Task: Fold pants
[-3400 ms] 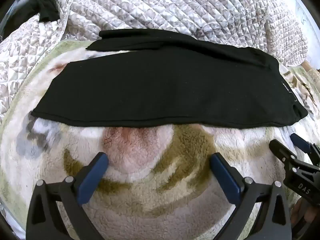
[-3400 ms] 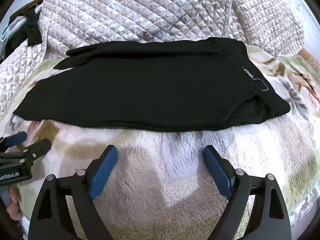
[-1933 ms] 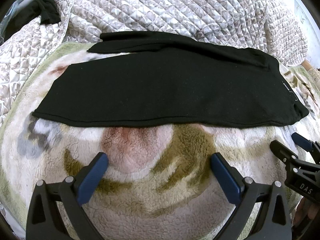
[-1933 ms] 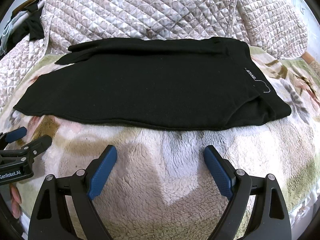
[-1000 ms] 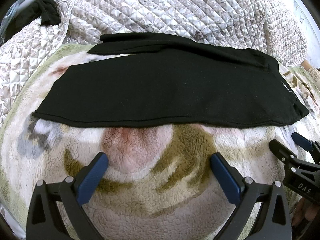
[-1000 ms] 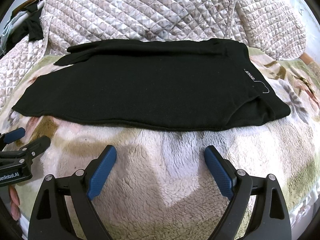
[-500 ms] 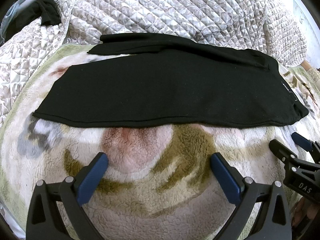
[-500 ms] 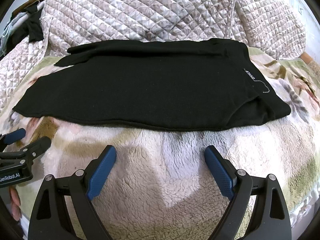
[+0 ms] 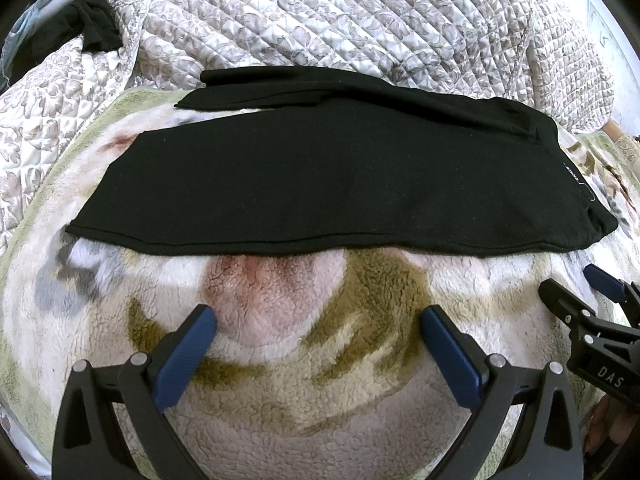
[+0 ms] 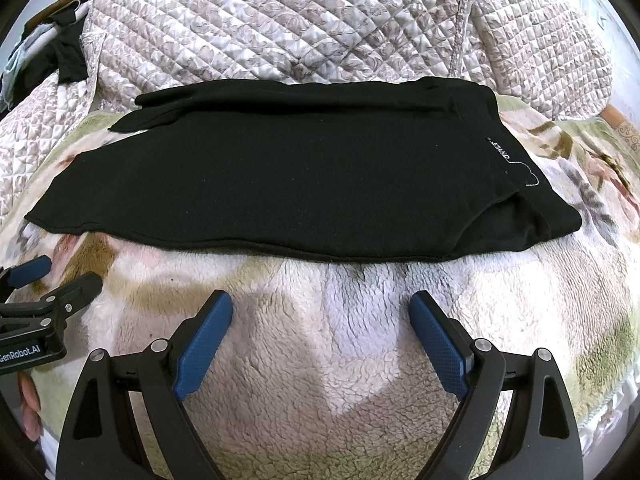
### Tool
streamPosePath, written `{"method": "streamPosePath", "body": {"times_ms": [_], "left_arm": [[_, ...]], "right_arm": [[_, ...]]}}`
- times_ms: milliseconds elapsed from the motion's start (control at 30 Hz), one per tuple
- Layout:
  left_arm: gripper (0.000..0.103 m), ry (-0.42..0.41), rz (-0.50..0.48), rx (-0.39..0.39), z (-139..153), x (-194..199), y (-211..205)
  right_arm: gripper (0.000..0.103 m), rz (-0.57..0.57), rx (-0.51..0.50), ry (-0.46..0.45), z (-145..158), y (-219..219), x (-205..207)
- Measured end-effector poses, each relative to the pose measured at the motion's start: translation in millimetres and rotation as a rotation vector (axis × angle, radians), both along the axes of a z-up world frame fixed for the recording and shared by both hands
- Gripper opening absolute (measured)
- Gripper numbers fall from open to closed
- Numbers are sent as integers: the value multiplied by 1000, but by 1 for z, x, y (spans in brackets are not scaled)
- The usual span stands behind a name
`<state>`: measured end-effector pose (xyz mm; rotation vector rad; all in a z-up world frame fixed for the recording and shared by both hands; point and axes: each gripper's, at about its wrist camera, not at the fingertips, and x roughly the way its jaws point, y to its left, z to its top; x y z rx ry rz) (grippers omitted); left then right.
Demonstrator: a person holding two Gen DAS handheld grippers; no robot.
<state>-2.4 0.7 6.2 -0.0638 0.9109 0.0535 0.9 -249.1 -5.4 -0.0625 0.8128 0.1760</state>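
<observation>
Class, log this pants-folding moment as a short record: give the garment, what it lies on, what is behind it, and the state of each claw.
garment: black pants, folded lengthwise, lying flat
label: white lettering near the waistband, at the right
surface: fleece blanket
behind: quilted cover
left claw: open, empty, short of the near edge
right claw: open, empty, short of the near edge

The pants point(image 9: 320, 184) are laid flat across a fleece blanket point(image 9: 304, 392), waistband to the right and leg ends to the left. A quilted bedspread point(image 9: 360, 12) is heaped behind them, touching their far edge. A dark garment point(image 9: 86, 26) is seen at the far left, behind the quilt. The left gripper point(image 9: 318, 322) and right gripper point(image 10: 320, 308) are held side by side before the pants, apart from the near hem, jaws spread.
</observation>
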Motion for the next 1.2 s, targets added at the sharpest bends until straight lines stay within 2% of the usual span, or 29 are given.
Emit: {"method": "streamPosePath", "body": {"times_ms": [1200], "left_arm": [[103, -2, 0, 1, 0, 0, 0]], "right_arm": [[90, 5, 13, 20, 0, 0, 2]]}}
